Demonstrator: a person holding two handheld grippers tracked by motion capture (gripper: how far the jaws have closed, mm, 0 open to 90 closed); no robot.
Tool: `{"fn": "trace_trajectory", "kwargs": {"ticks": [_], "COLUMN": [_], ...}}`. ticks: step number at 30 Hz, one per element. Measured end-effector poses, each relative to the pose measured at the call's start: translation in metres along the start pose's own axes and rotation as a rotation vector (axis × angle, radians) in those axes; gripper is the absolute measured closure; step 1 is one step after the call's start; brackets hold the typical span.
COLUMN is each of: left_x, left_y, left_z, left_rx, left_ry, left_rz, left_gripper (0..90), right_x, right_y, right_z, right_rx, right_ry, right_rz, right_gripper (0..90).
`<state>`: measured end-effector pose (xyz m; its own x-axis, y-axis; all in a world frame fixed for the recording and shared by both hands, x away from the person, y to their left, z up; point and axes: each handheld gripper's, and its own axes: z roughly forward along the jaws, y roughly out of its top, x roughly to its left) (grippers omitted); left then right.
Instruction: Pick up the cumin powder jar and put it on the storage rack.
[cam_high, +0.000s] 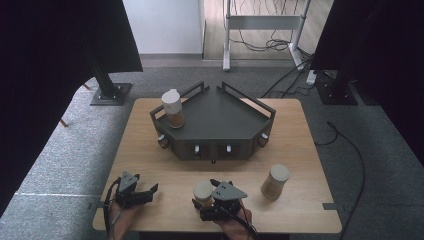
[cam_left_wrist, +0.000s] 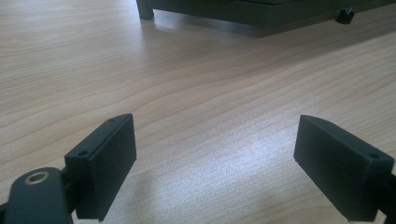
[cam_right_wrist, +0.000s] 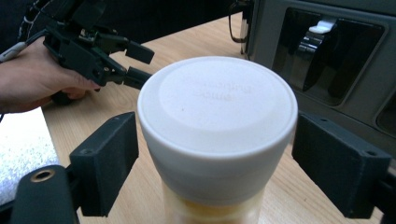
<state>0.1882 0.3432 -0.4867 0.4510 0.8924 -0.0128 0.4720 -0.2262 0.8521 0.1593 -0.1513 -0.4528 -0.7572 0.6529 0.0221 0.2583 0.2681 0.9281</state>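
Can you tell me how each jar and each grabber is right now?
Left gripper: open, nothing between its fingers.
Right gripper: fingers around the near jar, at its lid; contact unclear.
Near jar: upright, lid on.
Right jar: upright on the table, lid on.
Tray jar: upright on the dark tray, lid on.

Lab: rig stands (cam_high: 107, 85), floor cables (cam_high: 280, 47)

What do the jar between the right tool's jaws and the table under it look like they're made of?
The jar looks like clear plastic or glass, I can't tell which: a yellowish filling shows through its wall. Its white lid seems matte moulded plastic, with faint raised lettering on top. The table looks like light wood or wood-look laminate, with visible grain lines and a soft sheen.
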Motion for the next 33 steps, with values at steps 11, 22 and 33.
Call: {"fn": "trace_trajectory", "kwargs": {"ticks": [11,22,33], "left_x": [0.000,0.000,0.000], "left_y": [0.000,0.001,0.001], "left_z": [0.000,0.000,0.000], "left_rx": [0.002,0.003,0.006], "left_ry": [-0.002,-0.003,-0.004], "left_rz": [0.001,0.004,0.008], "left_gripper": [12.6,12.6,12.6], "right_x": [-0.001,0.007,0.003], "right_y": [-0.002,0.010,0.027], "right_z": [0.000,0.000,0.000], "right_rx": [-0.039,0.005,0.066], "right_ry": [0.009,-0.018,-0.016], "right_rz": [0.003,-0.016,-0.006], "right_gripper": [25.9,33.1,33.2]}}
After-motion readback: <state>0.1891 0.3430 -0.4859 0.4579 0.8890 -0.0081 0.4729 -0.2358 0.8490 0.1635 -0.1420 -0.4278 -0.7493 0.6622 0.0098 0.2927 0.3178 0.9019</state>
